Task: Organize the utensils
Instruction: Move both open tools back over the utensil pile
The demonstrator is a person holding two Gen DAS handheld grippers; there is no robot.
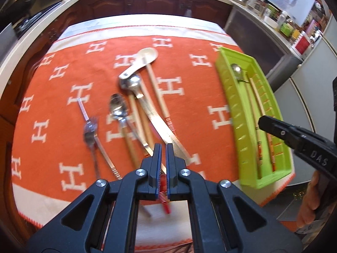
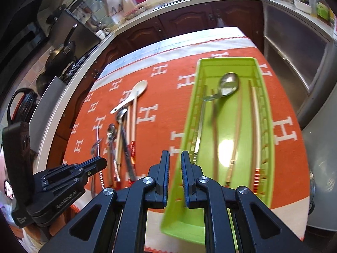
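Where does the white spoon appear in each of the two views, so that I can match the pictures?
Left wrist view: the white spoon lies upper centre on the orange cloth, left of the green tray.
Right wrist view: the white spoon lies left of centre, again left of the green tray.
Shared landmark: the green tray.

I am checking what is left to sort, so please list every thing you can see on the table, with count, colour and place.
Green plastic tray: one, right side of the cloth.
Metal spoon in the tray: one, silver, far end.
Wooden chopsticks in the tray: several, light and dark; exact count unclear.
White ceramic spoon: one, centre of the cloth.
Loose metal spoons: two, silver, centre.
Metal fork: one, silver, left of the spoons.
Loose chopsticks: several, beige with red ends, in the centre pile.
Orange patterned cloth: one, covering the table.
Left gripper: black fingers close on a red-ended chopstick.
Right gripper: black, at the tray's near wall.
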